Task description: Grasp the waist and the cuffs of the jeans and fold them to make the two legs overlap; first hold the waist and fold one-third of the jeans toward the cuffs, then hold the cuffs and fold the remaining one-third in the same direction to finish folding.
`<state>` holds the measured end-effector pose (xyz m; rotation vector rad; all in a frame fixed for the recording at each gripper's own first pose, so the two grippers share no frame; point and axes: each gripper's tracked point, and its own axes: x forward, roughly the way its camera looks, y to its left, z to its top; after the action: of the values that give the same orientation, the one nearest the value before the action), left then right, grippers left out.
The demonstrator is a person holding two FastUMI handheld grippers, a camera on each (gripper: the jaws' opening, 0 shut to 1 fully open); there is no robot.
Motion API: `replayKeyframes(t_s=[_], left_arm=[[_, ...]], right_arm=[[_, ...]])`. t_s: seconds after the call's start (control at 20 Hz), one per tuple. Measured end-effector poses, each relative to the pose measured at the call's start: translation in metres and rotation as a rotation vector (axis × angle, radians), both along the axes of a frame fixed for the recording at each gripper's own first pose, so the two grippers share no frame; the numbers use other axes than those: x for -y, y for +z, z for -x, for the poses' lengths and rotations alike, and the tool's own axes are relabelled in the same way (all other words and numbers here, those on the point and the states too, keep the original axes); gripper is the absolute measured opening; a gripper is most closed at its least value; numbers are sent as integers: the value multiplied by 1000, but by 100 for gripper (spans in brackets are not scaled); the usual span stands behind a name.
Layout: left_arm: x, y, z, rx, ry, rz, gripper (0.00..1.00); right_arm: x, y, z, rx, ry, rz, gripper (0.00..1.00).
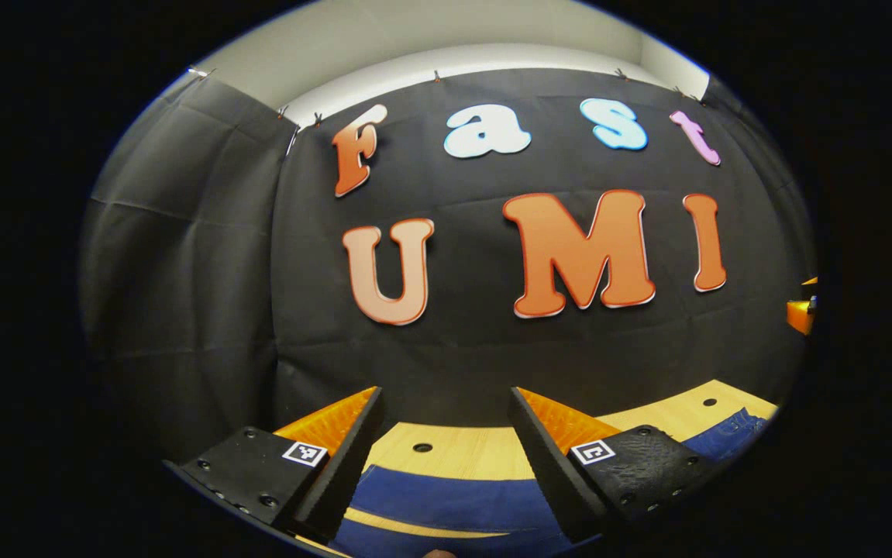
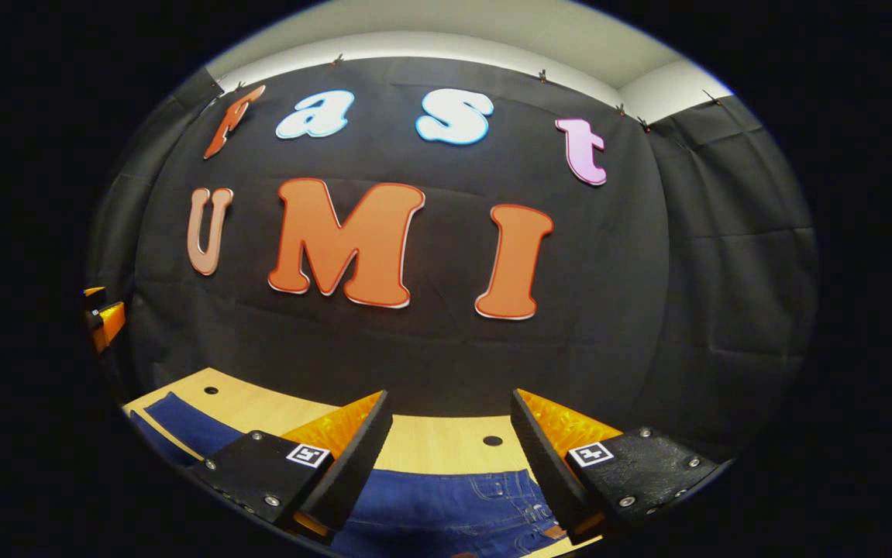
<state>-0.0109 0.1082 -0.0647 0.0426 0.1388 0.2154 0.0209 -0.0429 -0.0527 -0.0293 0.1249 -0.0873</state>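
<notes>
The dark blue denim jeans lie flat on the pale wooden table, the 2 legs apart under the left gripper and the stitched waist under the right gripper. Both grippers hover with jaws spread wide, holding nothing. Denim should be soft, floppy and fairly heavy; pinch the thick waistband and hemmed cuffs, where layers give firm purchase.

Both views look low across the table toward the wall
</notes>
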Motion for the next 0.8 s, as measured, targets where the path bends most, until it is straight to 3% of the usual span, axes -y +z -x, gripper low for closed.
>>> replayKeyframes(t_s=[0.25, 0.4, 0.6, 0.8], left_arm=[[-49, -34, 11, -101, 67, -17, 98], [-75, -68, 21, -199, 88, 15, 98], [-117, -119, 42, -345, 180, 128, 98], [-137, -174, 70, -493, 241, 302, 98]], right_arm=[[32, -39, 7, -96, -49, 50, 96], [43, -65, 11, -165, -69, 7, 96], [50, -101, 18, -266, -82, -65, 96], [60, -137, 27, -386, -110, -149, 96]])
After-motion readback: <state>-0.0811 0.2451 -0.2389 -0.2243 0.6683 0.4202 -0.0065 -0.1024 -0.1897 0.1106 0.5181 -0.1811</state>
